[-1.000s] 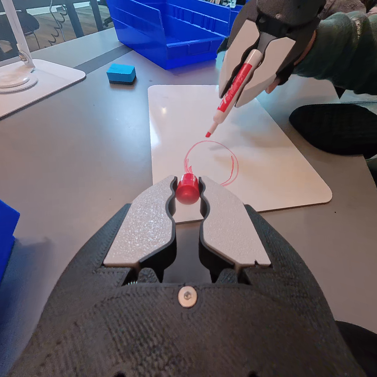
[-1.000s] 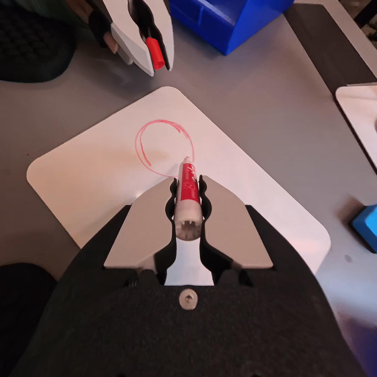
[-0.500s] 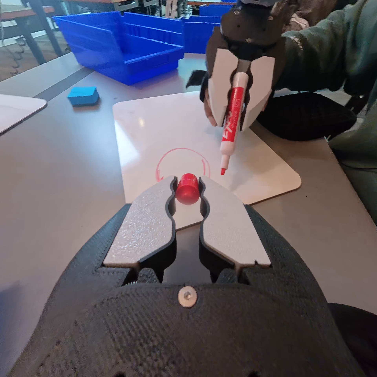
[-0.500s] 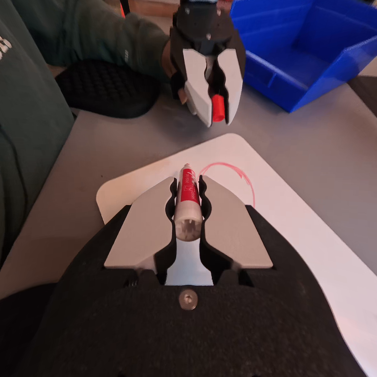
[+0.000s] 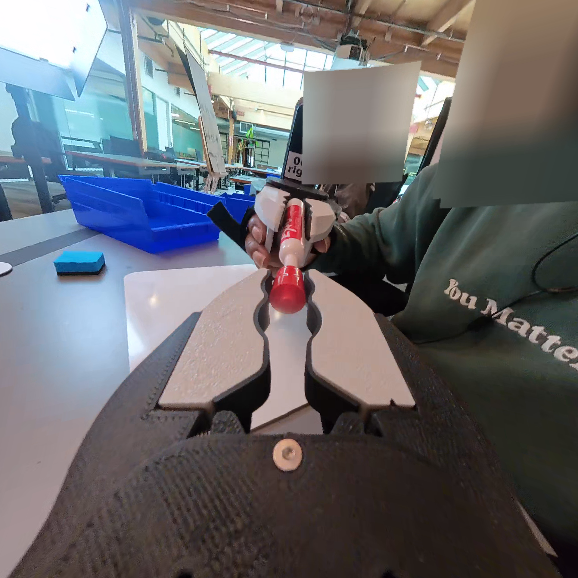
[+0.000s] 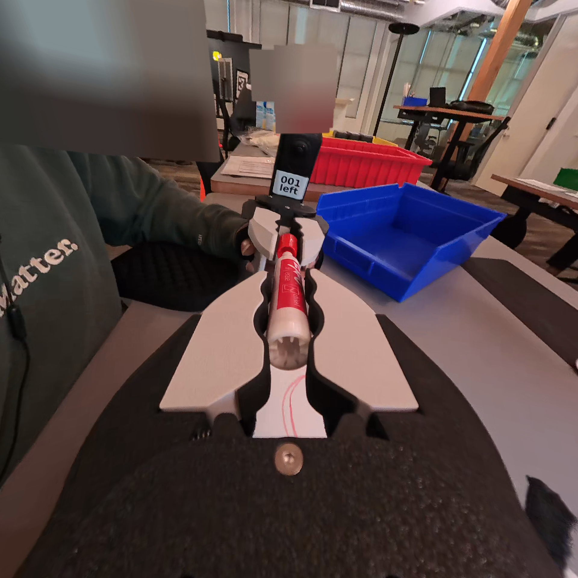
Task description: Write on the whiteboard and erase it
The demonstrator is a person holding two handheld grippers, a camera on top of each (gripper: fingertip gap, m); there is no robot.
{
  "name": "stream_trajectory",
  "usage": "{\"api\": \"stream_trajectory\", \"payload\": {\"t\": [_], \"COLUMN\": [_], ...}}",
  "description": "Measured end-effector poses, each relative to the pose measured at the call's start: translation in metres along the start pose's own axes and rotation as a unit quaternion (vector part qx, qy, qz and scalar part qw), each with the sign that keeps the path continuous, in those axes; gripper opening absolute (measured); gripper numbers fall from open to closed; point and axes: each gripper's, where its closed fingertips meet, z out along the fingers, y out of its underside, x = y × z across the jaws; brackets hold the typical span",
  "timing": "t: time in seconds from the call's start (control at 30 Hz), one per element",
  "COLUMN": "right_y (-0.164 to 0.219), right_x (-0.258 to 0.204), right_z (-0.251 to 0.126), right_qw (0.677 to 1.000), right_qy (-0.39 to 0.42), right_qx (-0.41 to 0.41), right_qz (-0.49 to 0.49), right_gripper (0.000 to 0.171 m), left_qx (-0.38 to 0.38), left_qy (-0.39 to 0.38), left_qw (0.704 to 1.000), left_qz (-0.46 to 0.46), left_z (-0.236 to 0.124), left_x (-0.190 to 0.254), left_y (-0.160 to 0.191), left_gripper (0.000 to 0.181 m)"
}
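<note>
We clamp the cap (image 5: 287, 294) in the left gripper (image 5: 287, 281); the right gripper (image 6: 289, 281) grips the marker (image 6: 289, 297), aligned at frame centre for recapping.

Red cap (image 5: 287, 295), red-and-white marker (image 6: 289, 298), blue bin (image 6: 403, 237), white whiteboard (image 5: 175, 300)

Grey table (image 5: 62, 328) bears whiteboard (image 5: 175, 297), eraser (image 5: 78, 262), blue bin (image 5: 140, 209).

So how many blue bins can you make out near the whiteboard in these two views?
2. One large blue bin sits past the whiteboard; a second blue bin peeks out behind it, mostly hidden by the right gripper. More may be hidden.
</note>
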Motion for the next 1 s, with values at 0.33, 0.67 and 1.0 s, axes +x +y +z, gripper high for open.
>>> {"api": "stream_trajectory", "payload": {"t": [0.33, 0.67, 1.0], "right_y": [-0.014, -0.005, -0.016], "right_x": [-0.006, -0.012, 0.015], "right_z": [0.022, 0.021, 0.008], "right_qw": [1.0, 0.999, 0.999], "right_qy": [-0.019, 0.0, 0.017], "right_qx": [0.005, 0.024, -0.014], "right_qz": [-0.016, -0.027, -0.039], "right_gripper": [0.02, 0.021, 0.025], "left_qx": [0.019, 0.04, 0.097], "left_qy": [0.006, 0.04, -0.027], "left_qw": [0.999, 0.992, 0.993], "left_qz": [-0.048, -0.113, -0.054], "left_z": [-0.004, 0.003, -0.015], "left_x": [0.01, 0.014, -0.007], "left_y": [-0.012, -0.007, -0.042], "left_gripper": [0.019, 0.019, 0.019]}}
